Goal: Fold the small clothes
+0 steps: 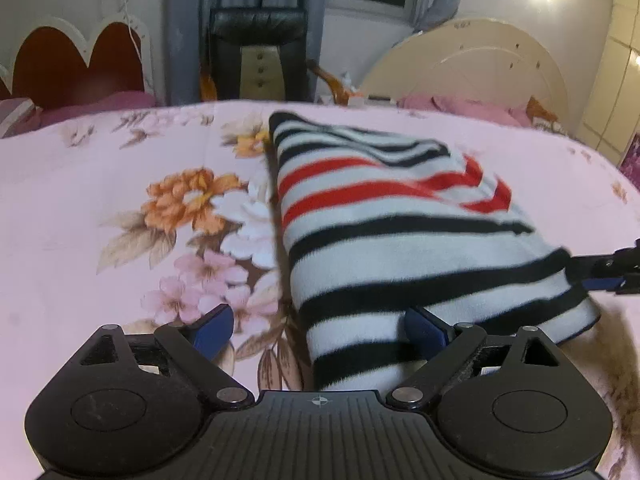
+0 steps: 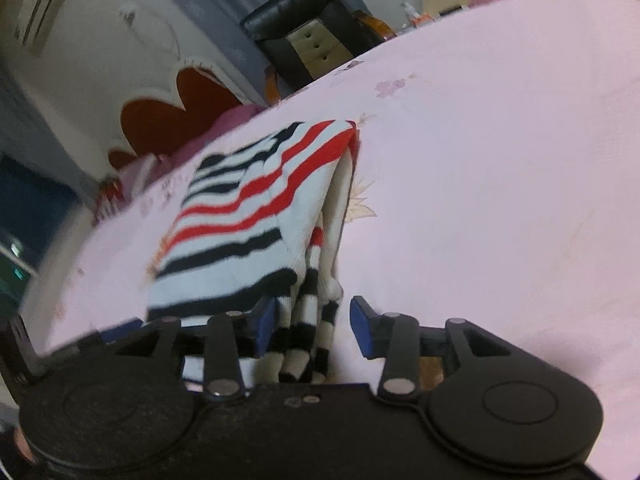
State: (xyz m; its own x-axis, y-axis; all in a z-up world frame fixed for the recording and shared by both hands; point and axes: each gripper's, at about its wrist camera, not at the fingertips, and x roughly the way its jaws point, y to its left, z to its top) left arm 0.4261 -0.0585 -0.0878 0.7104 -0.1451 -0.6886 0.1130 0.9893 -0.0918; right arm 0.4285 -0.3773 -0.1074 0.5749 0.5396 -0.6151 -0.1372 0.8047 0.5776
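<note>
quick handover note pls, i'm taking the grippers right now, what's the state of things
Left gripper: open, holding nothing, its right pad by the near edge of the striped top.
Right gripper: jaws apart around the top's hanging layers, pads not clearly pressing.
Top: folded into a stack on the pink floral bedsheet.
Done: the folding, by the look of it.
Left: tidy the loose right-side layers, back both grippers off.
</note>
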